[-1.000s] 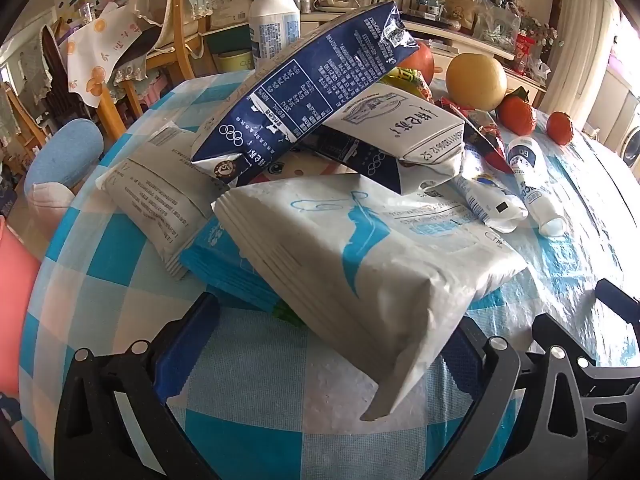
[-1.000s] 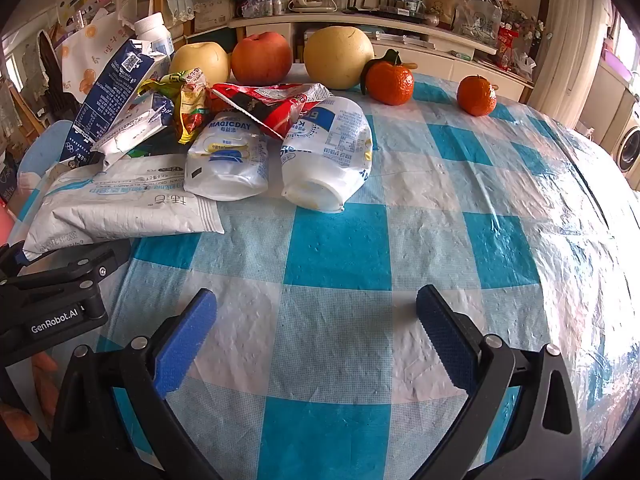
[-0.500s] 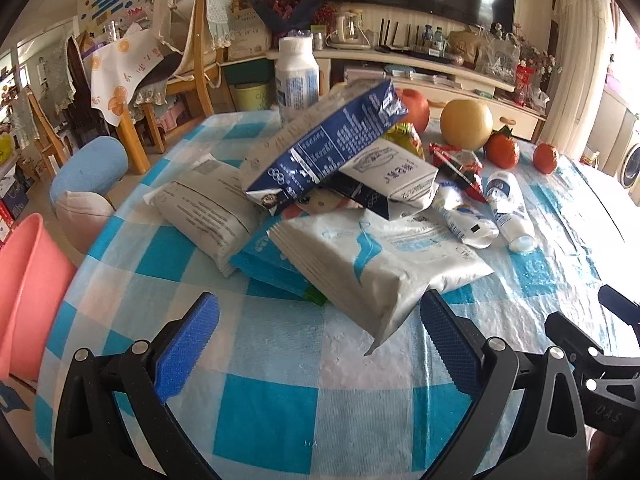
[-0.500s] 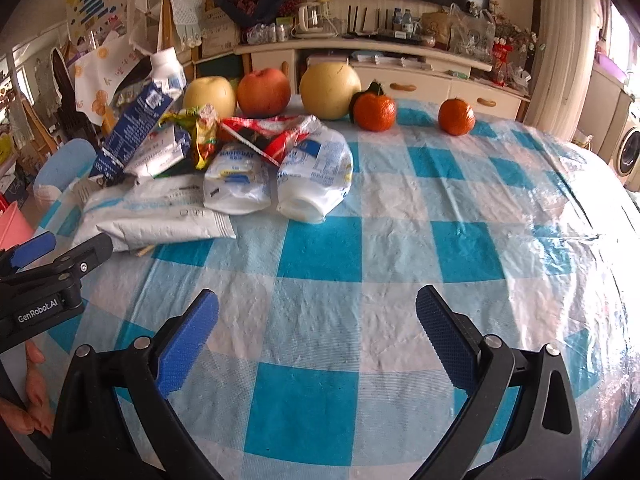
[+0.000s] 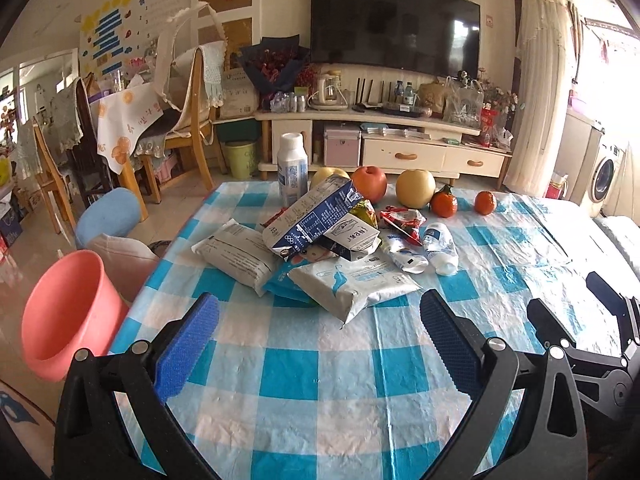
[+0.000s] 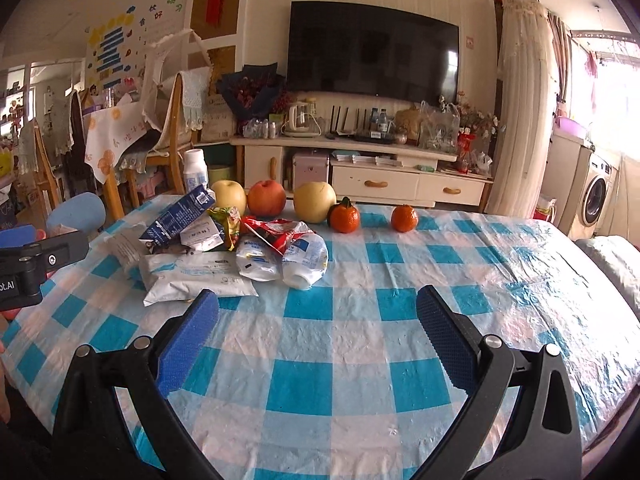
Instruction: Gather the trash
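A heap of trash lies on the blue-checked table [image 5: 320,380]: a white and blue wet-wipe pack [image 5: 352,282], a grey pack [image 5: 236,254], a dark blue milk carton [image 5: 316,216], a small white carton [image 5: 352,236], a red wrapper [image 5: 402,220] and two squashed white bottles [image 5: 440,246]. My left gripper [image 5: 320,340] hangs open above the table's near edge, short of the heap. In the right wrist view my right gripper [image 6: 318,334] is open too, over bare cloth, with the wet-wipe pack [image 6: 192,276] and bottles [image 6: 304,256] ahead to the left.
A pink bucket [image 5: 64,312] stands on the floor left of the table. Apples, a pear [image 5: 415,188] and two oranges [image 5: 485,202] line the far edge beside an upright white bottle [image 5: 293,168]. Chairs, a blue stool [image 5: 108,214] and a TV cabinet stand behind.
Both grippers have pulled back and risen from the table. The trash heap now looks smaller and farther away, and the pink bucket has come into the left wrist view.
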Demonstrator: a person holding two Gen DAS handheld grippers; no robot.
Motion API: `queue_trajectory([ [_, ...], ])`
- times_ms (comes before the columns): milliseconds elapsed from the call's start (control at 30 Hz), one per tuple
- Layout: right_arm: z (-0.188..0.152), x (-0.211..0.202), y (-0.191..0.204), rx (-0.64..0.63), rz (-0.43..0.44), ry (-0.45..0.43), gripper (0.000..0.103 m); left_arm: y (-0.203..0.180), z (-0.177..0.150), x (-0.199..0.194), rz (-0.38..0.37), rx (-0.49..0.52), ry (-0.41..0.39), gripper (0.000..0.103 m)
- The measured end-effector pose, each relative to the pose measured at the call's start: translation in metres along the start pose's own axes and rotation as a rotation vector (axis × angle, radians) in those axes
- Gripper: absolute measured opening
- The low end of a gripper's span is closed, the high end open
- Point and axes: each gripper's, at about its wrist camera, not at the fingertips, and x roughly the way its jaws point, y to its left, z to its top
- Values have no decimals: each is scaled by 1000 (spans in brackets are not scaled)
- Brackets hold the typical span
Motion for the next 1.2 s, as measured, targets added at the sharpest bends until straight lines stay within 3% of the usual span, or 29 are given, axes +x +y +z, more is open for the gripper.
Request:
queue_trajectory([
  [233,-9,-41,22,-26,3,-77,100,2,-19,-46,43,44,-61,99],
  [467,-18,-78,33,-45,-18,-142,100,23,-35,-68,31,-9,-79,99],
  [1200,-31,-107,40,-83,-58,-222,100,37,-48,-92,23,-50,-116,99],
])
